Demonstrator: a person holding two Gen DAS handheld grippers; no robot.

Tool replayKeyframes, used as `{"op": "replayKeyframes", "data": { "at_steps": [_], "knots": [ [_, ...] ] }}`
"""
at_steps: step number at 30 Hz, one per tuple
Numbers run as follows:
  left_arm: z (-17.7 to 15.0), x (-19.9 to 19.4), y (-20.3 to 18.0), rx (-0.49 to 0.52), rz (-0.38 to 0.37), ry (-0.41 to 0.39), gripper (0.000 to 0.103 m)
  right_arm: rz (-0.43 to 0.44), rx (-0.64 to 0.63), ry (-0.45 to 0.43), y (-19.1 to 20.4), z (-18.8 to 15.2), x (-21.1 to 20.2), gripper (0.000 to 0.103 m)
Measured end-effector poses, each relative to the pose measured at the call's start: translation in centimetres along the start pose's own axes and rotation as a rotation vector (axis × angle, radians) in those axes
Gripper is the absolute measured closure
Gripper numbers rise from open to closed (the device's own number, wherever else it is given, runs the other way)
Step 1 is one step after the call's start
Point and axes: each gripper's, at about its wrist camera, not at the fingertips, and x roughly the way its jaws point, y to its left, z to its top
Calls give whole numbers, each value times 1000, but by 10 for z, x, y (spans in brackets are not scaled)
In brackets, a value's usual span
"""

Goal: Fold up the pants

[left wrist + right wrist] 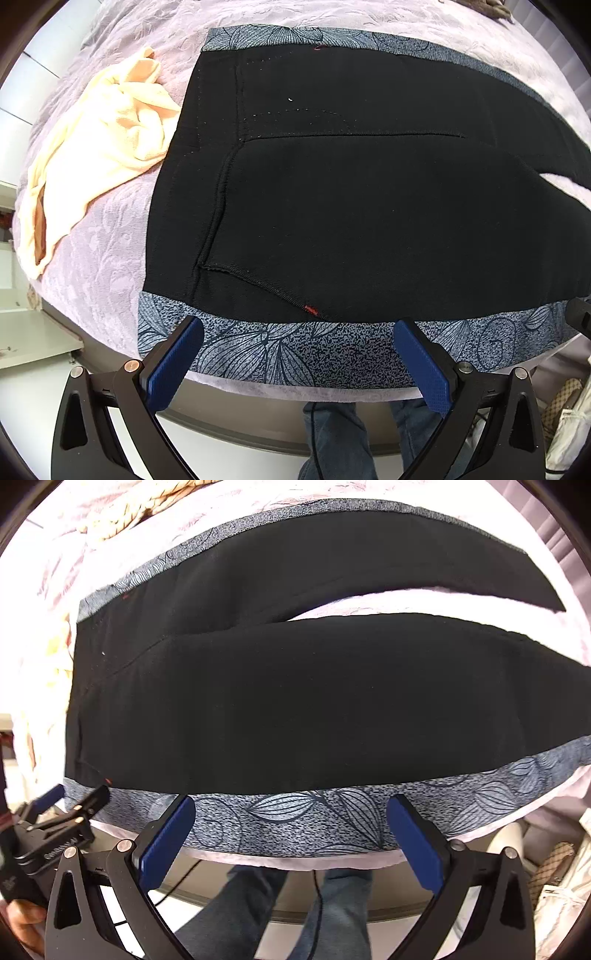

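Observation:
Black pants (351,206) with a blue leaf-print side stripe (280,350) lie flat on a lilac bedspread (96,258). The waist end fills the left wrist view. In the right wrist view the pants (314,709) stretch to the right with the two legs apart. My left gripper (299,328) is open and empty, hovering over the near striped edge. My right gripper (291,805) is open and empty over the same edge further along the near leg. The left gripper also shows in the right wrist view (70,805) at the lower left.
A crumpled pale yellow cloth (99,155) lies on the bed left of the waist. The bed's near edge (295,391) runs just below the pants. The person's jeans-clad legs (258,915) stand on the floor below. A bag (569,424) sits at the lower right.

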Motion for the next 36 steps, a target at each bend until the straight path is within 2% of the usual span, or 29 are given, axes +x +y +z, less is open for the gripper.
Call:
{"op": "replayKeyframes", "data": {
  "at_steps": [3,4,5,6,7,8,9,13,16,20,26,29,32,34,36],
  "knots": [
    [-2,5,15,-46,-105,-18,0,134,39,-4,-11,-1,-1,0],
    [-4,7,22,-62,-164,-16,0,203,56,-9,-14,-2,-1,0],
    [-5,8,27,-68,-194,-16,0,307,82,-14,-23,-6,-1,4],
    [-8,9,34,-78,-233,-21,0,373,102,-9,-29,-10,0,10],
    [-10,9,38,-84,-257,-23,0,441,128,10,-38,-15,4,29],
    [-13,10,44,-88,-285,-23,0,499,155,38,-46,-21,11,43],
    [-15,12,49,-95,-306,-20,0,552,194,76,-57,-29,21,44],
    [-24,24,58,-121,-315,-4,0,583,274,113,-81,-51,44,44],
    [-30,23,60,-139,-344,34,0,645,340,109,-87,-53,61,44],
    [-41,22,66,-148,-369,43,0,728,333,92,-76,-45,65,42],
    [-58,23,76,-189,-411,47,0,702,299,149,-58,-49,77,42],
    [-60,28,74,-207,-436,49,0,751,330,110,-54,-42,81,42],
    [-65,26,72,-227,-493,49,0,802,353,98,-43,-26,89,42],
    [-72,21,74,-255,-569,42,0,851,354,107,-32,-16,87,42],
    [-77,22,71,-290,-672,59,0,912,326,58,-24,-7,68,42]
  ]
}}
